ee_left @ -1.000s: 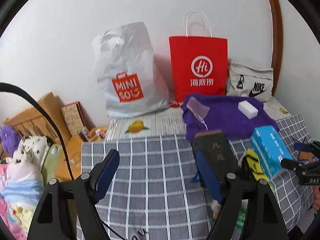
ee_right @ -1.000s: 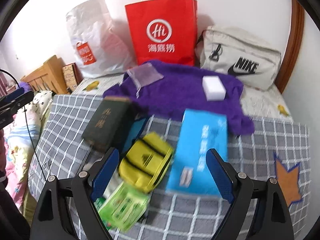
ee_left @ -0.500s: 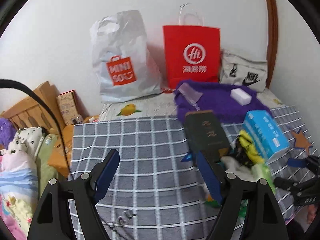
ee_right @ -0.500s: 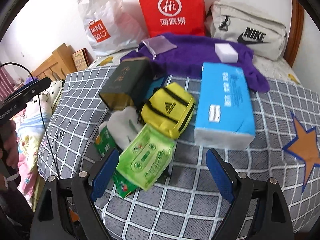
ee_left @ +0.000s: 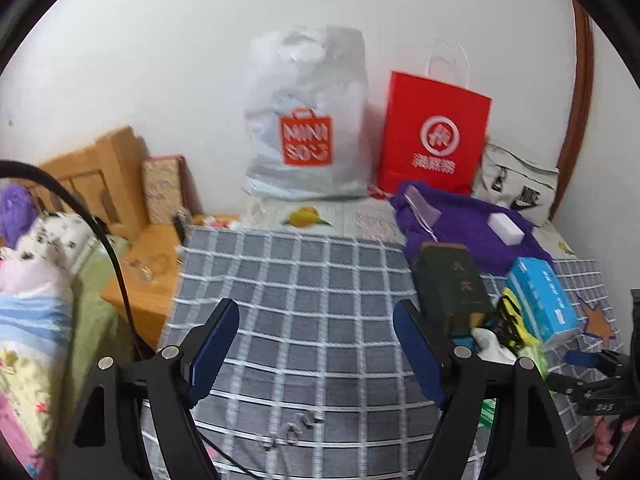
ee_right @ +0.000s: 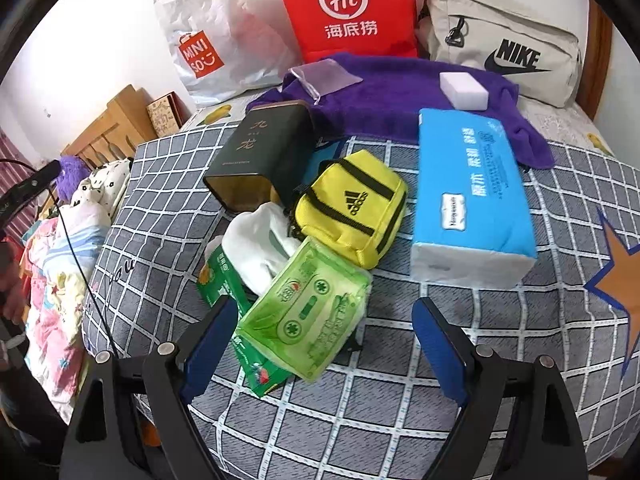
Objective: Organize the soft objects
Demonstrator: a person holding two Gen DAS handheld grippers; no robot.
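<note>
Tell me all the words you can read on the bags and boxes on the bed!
"MINISO": white plastic bag.
"Hi" and "海底捞": red paper bag.
"NIKE": beige bag.
"adidas": yellow pouch.
"九龙": dark green tin.
"you", part of some stitching: grey checked blanket.
Blue tissue pack: print too small to read.
Green cassette-print pack: print too small to read.

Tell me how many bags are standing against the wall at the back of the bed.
3: a white Miniso plastic bag on the left, a red Hi paper bag in the middle, and a beige Nike bag on the right. Others may be hidden behind them.
</note>
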